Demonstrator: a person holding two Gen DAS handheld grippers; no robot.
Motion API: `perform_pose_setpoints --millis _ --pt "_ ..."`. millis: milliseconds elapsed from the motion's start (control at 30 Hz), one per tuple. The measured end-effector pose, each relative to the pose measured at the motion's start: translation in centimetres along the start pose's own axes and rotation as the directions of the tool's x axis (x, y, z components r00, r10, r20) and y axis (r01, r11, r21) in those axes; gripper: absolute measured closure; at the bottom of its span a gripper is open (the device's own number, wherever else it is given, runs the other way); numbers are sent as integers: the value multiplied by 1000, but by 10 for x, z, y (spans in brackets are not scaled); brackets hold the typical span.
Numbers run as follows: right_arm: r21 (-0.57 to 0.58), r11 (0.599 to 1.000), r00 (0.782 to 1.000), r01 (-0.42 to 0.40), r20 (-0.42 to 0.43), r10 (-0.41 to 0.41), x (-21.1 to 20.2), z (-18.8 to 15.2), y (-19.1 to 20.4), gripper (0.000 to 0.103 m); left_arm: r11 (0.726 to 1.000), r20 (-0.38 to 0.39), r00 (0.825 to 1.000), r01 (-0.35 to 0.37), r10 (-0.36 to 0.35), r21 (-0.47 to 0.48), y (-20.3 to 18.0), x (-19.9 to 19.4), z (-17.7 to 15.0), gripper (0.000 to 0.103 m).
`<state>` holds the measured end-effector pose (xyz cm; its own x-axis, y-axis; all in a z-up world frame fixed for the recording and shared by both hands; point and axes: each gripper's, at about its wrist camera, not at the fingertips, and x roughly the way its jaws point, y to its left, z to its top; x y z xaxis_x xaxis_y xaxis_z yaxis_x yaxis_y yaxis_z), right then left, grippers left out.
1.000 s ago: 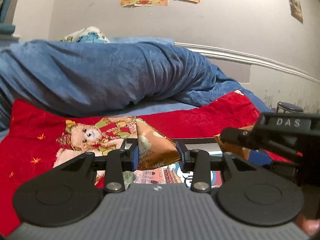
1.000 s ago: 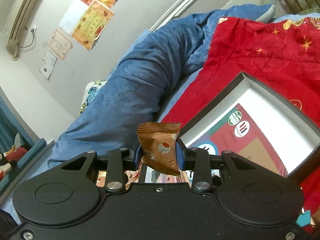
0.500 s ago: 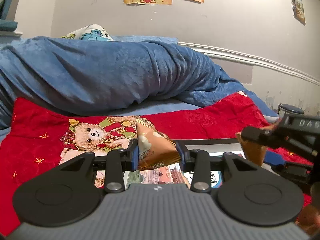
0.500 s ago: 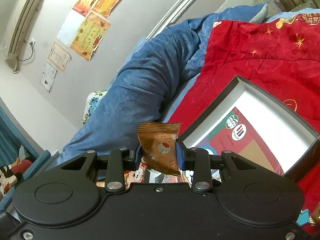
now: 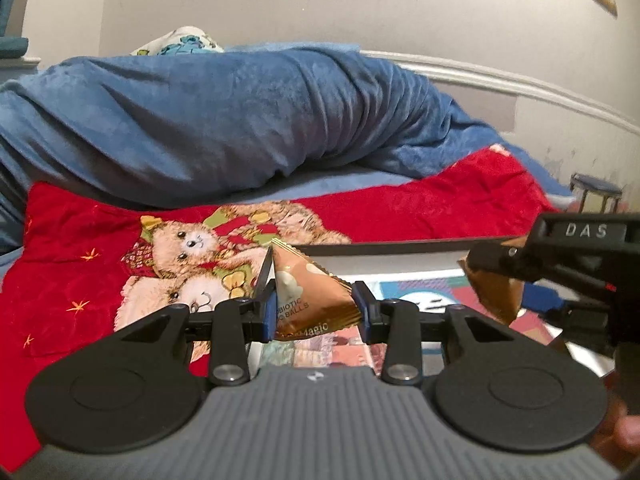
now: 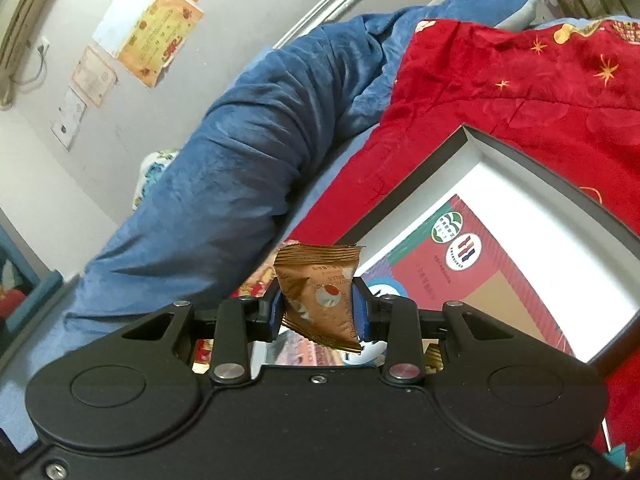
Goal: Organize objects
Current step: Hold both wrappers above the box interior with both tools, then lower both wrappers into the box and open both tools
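Left gripper [image 5: 316,306]: blue pads clamped on bronze snack packet [image 5: 308,296], pyramid-shaped, held above near corner of open dark-rimmed box [image 5: 400,249].

Right gripper [image 6: 318,312]: pads clamped on second bronze packet [image 6: 320,292], flat, upright, crimped edge up, held over box's [image 6: 520,160] near end.

Box: lies on red teddy-bear blanket [image 5: 80,280]; printed card [image 6: 460,264] inside.

Blue duvet [image 5: 220,120]: bunched behind, along wall.

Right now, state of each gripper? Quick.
Left gripper: jaws shut on a brown snack packet.
Right gripper: jaws shut on a second brown snack packet.
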<state>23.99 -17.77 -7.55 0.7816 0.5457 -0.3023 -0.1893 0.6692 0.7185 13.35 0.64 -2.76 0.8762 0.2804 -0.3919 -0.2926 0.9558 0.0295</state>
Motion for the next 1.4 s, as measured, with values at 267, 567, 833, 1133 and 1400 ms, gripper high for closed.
perform_pose_setpoints --millis 267,567,833,1133,1400 --pt "-51 998 999 41 -27 -42 15 -5 4 69 1000 -55 998 1 0 15 -5 14 -6 60" --pt "-142 988 996 64 -53 -72 18 -8 13 69 998 -74 997 9 -4 61 -14 16 -12 60" --pt "-147 986 994 75 -63 -85 18 -9 10 69 995 -78 997 27 -20 98 -24 15 -15 59" --pt "-205 974 991 96 -73 -113 21 -11 14 69 992 -87 996 39 -28 123 -29 20 -18 59" --pt "-189 979 993 73 -77 -89 17 -9 14 69 988 -85 996 19 -6 155 -32 23 -22 58"
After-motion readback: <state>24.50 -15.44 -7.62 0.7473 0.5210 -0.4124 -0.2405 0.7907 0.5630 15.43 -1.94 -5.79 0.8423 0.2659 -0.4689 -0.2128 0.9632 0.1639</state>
